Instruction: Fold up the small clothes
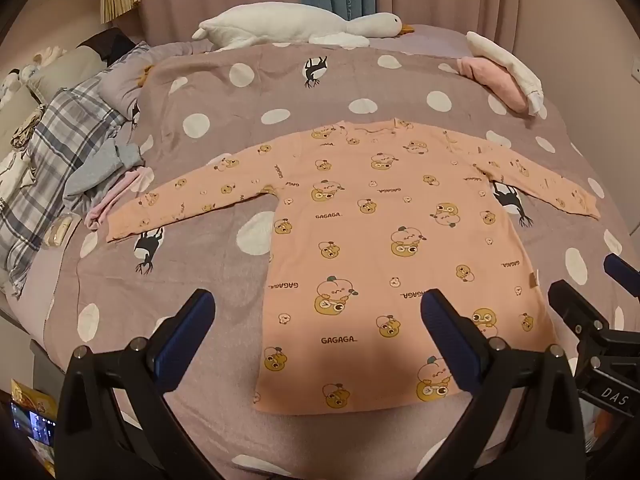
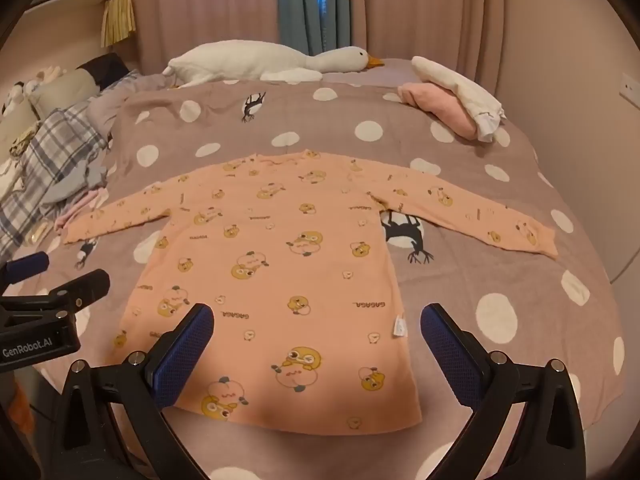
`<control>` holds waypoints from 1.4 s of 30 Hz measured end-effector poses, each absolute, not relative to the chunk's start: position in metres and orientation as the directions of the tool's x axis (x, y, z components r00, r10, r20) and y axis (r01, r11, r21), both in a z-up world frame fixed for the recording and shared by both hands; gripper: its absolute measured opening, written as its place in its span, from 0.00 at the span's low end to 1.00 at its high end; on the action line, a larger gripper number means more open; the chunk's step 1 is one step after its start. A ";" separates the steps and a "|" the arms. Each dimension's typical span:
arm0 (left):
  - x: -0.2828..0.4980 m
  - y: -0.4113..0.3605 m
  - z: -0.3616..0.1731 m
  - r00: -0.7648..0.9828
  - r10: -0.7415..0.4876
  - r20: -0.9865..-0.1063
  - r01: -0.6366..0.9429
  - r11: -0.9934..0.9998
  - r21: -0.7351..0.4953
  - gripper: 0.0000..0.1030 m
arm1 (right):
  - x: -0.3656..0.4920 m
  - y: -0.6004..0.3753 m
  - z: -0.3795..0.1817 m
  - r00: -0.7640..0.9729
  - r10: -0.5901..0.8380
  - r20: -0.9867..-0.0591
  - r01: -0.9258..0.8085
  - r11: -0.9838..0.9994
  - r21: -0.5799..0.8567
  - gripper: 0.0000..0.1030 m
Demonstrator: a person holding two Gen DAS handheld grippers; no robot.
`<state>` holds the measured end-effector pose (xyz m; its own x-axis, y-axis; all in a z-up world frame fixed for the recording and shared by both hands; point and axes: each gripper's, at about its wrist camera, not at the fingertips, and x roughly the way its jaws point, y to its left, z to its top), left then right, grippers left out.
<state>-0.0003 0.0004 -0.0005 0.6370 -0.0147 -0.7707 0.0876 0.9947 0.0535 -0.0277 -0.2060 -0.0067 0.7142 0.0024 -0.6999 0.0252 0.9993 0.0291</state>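
In the left wrist view, the left gripper (image 1: 316, 336) hangs released with its blue pads spread wide above the hem of the peach long-sleeved shirt (image 1: 384, 248), which lies flat with both sleeves outstretched on the polka-dot bedspread (image 1: 224, 120); the right gripper (image 1: 600, 300) shows at 4 o'clock. In the right wrist view, the right gripper (image 2: 316, 340) is likewise spread wide and holds nothing over the shirt's lower right corner, with the left gripper (image 2: 52, 284) at 9 o'clock and a plush goose (image 2: 264, 62) at 12 o'clock.
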 end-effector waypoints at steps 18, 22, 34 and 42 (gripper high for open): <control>-0.003 -0.002 0.000 0.630 -0.025 -0.776 0.099 0.994 0.048 1.00 | -0.029 -0.208 -0.004 0.714 0.007 -0.700 0.021 0.999 0.031 0.99; -0.003 -0.004 0.001 0.631 -0.022 -0.776 0.098 0.994 0.051 1.00 | -0.031 -0.210 -0.003 0.714 0.008 -0.700 0.021 0.999 0.033 0.99; -0.002 -0.007 0.002 0.629 -0.029 -0.777 0.107 0.993 0.049 1.00 | -0.030 -0.208 -0.004 0.716 0.008 -0.698 0.021 0.999 0.033 0.99; -0.002 -0.007 0.001 0.628 -0.030 -0.778 0.107 0.993 0.048 1.00 | -0.030 -0.208 -0.004 0.716 0.010 -0.698 0.019 0.999 0.034 0.99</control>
